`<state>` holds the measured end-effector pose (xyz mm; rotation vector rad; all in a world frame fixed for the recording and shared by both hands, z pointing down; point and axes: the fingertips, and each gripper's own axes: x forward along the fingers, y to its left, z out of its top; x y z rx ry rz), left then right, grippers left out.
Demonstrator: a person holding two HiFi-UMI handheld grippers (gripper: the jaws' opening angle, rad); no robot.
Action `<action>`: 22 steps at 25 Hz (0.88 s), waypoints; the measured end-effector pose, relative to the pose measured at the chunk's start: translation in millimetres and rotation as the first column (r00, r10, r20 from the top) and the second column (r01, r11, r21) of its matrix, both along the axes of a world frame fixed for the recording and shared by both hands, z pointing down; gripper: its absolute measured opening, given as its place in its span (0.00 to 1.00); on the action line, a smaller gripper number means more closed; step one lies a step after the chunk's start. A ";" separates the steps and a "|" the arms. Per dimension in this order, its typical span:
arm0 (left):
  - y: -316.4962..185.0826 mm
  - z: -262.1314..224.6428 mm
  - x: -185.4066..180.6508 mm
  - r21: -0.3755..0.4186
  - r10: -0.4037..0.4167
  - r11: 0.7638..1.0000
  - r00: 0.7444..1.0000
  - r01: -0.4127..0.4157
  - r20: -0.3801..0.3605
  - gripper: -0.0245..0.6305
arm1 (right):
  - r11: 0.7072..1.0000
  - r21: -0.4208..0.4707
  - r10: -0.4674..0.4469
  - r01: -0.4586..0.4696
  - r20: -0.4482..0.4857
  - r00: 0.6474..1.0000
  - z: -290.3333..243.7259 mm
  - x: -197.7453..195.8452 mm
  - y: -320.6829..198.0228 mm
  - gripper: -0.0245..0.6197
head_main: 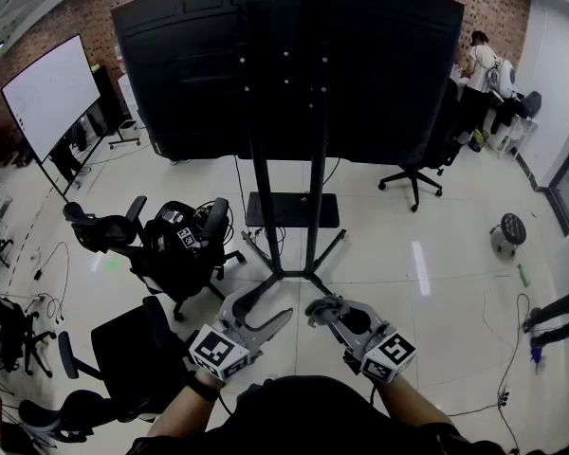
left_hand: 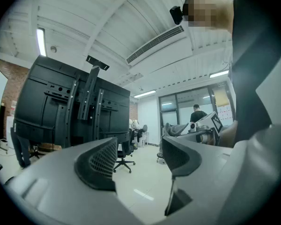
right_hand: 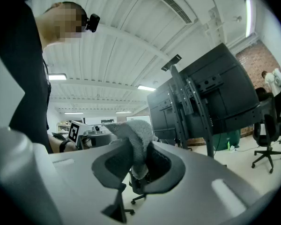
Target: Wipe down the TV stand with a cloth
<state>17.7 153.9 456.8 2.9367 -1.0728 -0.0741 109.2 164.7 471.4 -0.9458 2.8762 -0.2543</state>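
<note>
A black TV stand [head_main: 286, 207] with two upright posts carries a large black screen [head_main: 379, 64], seen from behind, in the head view. Its splayed base legs [head_main: 266, 263] reach toward me on the white floor. My right gripper [head_main: 324, 311] is shut on a grey cloth [right_hand: 133, 139], which bunches up between the jaws. My left gripper [head_main: 266, 318] is open with nothing between its fingers [left_hand: 100, 163]. Both grippers hover close to my body, just short of the stand's base. The stand [right_hand: 196, 111] shows to the right in the right gripper view.
Black office chairs [head_main: 175, 245] stand left of the stand, another [head_main: 123, 358] sits near my left arm. A whiteboard [head_main: 47, 93] leans at far left. A person [head_main: 479, 74] stands at the back right. Cables [head_main: 512, 349] trail over the floor on the right.
</note>
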 end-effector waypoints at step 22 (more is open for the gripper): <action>-46.0 -8.0 12.9 0.015 -0.026 1.000 1.000 0.026 -0.002 0.53 | 0.997 0.066 -0.033 0.038 -0.077 0.996 -6.9 11.7 -50.5 0.13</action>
